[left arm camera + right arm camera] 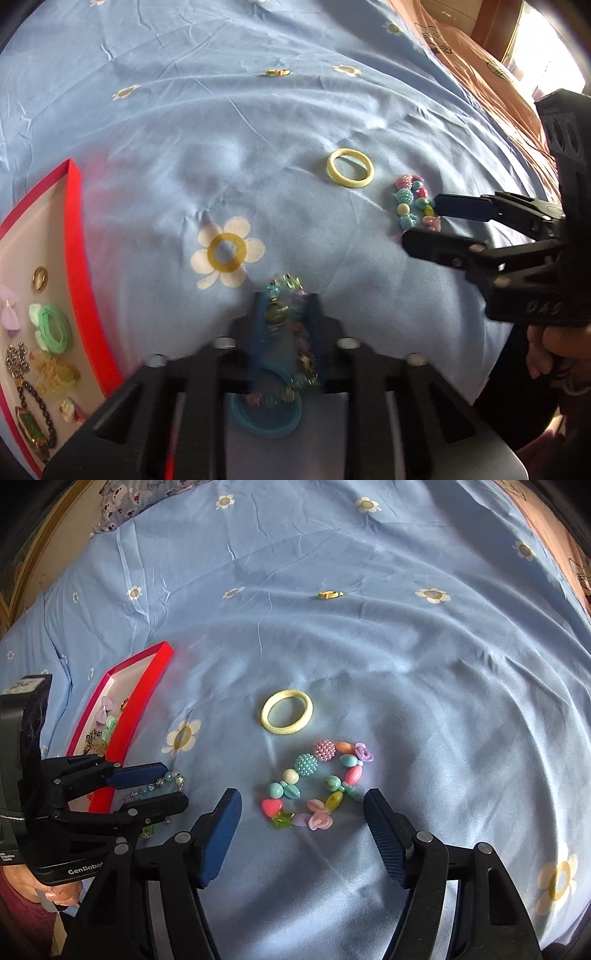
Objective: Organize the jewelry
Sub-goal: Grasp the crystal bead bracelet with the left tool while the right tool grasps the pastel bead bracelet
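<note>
Several pieces already lie in my red tray (75, 236). My left gripper (286, 306) is clenched on a crystal bracelet (291, 332); my right gripper (303, 805) gapes around the bead bracelet (317, 782) — yellow ring (287, 716) and small charm (330, 595) remain on the bedsheet (406, 664).

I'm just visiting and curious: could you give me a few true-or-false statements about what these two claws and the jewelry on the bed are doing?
1. The left claw is shut on a sparkly bead bracelet. True.
2. The right claw grips the pastel bead bracelet. False: its jaws are open, not touching it.
3. The yellow ring lies inside the red tray. False: it lies on the blue sheet.
4. The tray already holds jewelry. True.
</note>
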`<state>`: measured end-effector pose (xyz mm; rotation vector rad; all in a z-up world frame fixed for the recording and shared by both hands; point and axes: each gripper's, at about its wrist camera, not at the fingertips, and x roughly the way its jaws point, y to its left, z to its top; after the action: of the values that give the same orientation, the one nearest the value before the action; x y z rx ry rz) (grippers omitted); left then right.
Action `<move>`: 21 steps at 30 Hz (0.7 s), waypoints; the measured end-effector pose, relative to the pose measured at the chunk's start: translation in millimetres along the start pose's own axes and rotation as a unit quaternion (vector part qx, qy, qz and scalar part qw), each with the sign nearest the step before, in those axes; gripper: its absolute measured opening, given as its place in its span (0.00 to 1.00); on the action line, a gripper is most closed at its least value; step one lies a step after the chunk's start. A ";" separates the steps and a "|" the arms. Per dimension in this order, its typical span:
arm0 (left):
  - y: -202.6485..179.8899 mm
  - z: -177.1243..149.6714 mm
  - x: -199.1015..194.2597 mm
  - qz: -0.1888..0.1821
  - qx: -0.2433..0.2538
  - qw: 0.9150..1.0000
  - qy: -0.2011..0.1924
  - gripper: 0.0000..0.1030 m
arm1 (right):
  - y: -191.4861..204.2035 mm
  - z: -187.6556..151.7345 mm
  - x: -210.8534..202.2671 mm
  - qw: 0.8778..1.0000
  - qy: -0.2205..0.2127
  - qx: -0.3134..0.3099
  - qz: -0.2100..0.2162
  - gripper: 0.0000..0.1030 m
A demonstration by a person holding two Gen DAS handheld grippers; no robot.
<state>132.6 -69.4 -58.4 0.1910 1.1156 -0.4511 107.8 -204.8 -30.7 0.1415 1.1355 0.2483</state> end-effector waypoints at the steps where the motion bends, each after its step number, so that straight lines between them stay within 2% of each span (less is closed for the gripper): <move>1: 0.2 0.3 -0.3 -0.001 0.001 1.000 -0.002 0.12 | 3.5 -0.2 2.4 1.000 -0.001 -0.009 -0.008 0.66; 2: 0.5 0.3 -0.9 -0.002 0.002 1.000 -0.005 0.07 | 6.9 -0.4 4.5 1.000 -0.003 -0.018 -0.018 0.59; 3: 0.8 0.5 -1.1 -0.004 0.001 1.000 -0.006 0.06 | 8.9 -0.8 6.3 0.999 -0.005 -0.025 -0.028 0.40; 5: 3.4 0.0 -2.5 -0.009 -0.005 1.000 -0.010 0.06 | 8.3 -0.5 8.1 0.999 -0.007 -0.026 -0.037 0.18; 8: 8.7 -1.5 -7.9 -0.012 -0.020 1.000 -0.020 0.06 | 3.0 0.6 5.7 0.999 -0.013 -0.016 -0.032 0.12; 12: 18.4 -5.3 -22.3 -0.019 -0.044 0.998 -0.040 0.06 | 3.3 2.4 -2.9 1.000 -0.028 -0.006 -0.009 0.11; 21: 40.6 -13.7 -65.5 -0.024 -0.086 0.992 -0.089 0.06 | 31.3 17.0 -30.7 0.997 -0.066 -0.027 0.021 0.11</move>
<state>115.6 -11.4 -8.7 -0.0281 0.9795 -0.4042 107.1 -182.6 10.7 0.1318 0.9949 0.3038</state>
